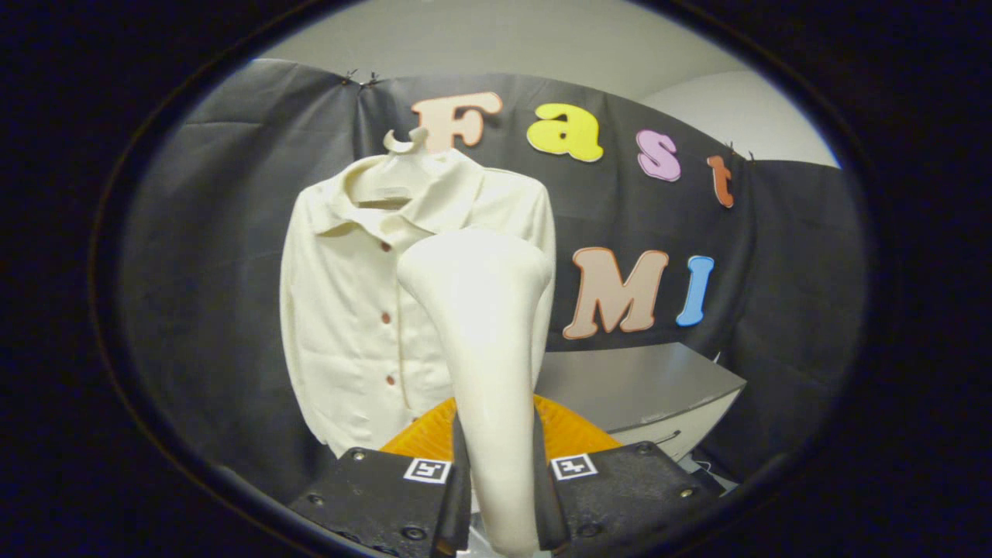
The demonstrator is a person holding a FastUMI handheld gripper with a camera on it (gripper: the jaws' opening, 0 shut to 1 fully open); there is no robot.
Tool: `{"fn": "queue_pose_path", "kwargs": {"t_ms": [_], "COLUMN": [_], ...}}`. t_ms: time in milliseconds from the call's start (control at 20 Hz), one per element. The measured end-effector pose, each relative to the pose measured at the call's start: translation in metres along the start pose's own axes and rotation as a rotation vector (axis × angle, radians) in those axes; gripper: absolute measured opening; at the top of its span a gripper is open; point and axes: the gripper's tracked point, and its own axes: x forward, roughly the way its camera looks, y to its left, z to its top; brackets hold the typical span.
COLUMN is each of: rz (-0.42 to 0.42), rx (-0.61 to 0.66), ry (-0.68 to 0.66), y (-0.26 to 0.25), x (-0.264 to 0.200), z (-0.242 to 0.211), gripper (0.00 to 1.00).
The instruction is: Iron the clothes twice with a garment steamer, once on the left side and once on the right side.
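My gripper (501,473) is shut on the handle of a cream garment steamer (484,325), both black fingers (387,496) pressing its sides. The steamer stands upright between the fingers, and its wide head overlaps the right half of the shirt's front. Beyond it hangs a cream button-up shirt (349,310) on a pale hanger (404,143) against the black cloth wall. The shirt's collar, its row of brown buttons and its left side show; the steamer hides much of its right side. An orange part (573,430) shows just behind the fingers, at the steamer's base.
A grey cabinet with a flat top (643,384) and a drawer handle stands to the right of the shirt, low against the cloth wall. A pale wall rises above the black cloth.
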Motion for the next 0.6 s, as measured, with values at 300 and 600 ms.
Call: {"fn": "queue_pose_path", "kwargs": {"t_ms": [300,600], "rz": [0.139,0.200], "rx": [0.057,0.045], "ry": [-0.016,0.030], "y": [0.112,0.159], "x": [-0.014,0.022], "z": [-0.002,-0.023], "gripper": [0.33,0.33]}}
